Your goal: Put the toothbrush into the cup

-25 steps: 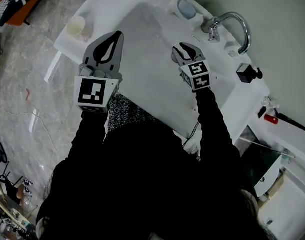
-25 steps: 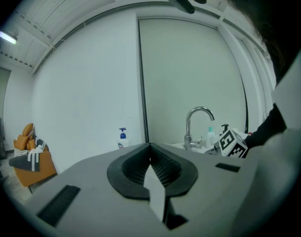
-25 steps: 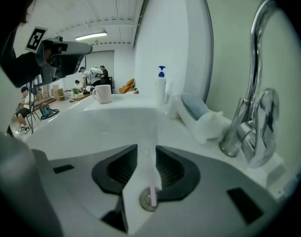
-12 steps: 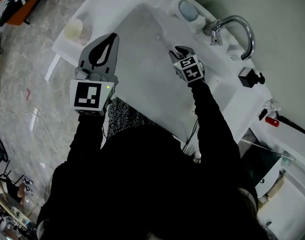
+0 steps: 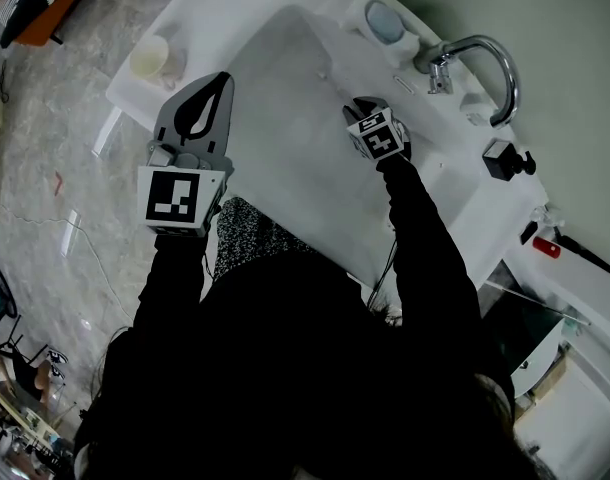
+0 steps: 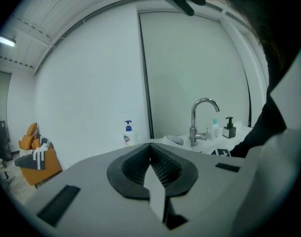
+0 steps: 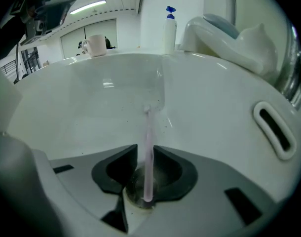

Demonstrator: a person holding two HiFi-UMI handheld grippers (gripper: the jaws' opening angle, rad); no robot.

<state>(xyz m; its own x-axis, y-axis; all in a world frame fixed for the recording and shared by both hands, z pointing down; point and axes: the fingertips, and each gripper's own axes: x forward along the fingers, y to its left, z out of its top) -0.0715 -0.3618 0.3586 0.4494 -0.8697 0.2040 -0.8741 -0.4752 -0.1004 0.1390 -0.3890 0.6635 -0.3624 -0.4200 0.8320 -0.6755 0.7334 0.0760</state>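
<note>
A pale pink toothbrush (image 7: 148, 147) lies in the white sink basin (image 7: 81, 107), its handle end near the drain and its clear head (image 7: 154, 100) further up the bowl. My right gripper (image 7: 145, 151) points steeply down into the basin (image 5: 285, 98) and is open, its jaws straddling the handle with a small gap on the left side. In the head view the right gripper (image 5: 357, 104) hides the toothbrush. A cream cup (image 5: 151, 58) stands on the counter's left corner, also visible as the cup (image 7: 95, 45) far off. My left gripper (image 5: 223, 78) hovers shut and empty over the sink's left edge.
A chrome faucet (image 5: 477, 60) arches over the sink's far right side. A white soap dish (image 5: 383, 22) sits beside it, and a black pump bottle (image 5: 505, 158) stands on the right counter. A white bottle with a blue pump (image 7: 169, 29) stands behind the basin.
My right gripper has sunk into the basin and tipped further down, ending over the toothbrush handle. My left gripper has barely moved.
</note>
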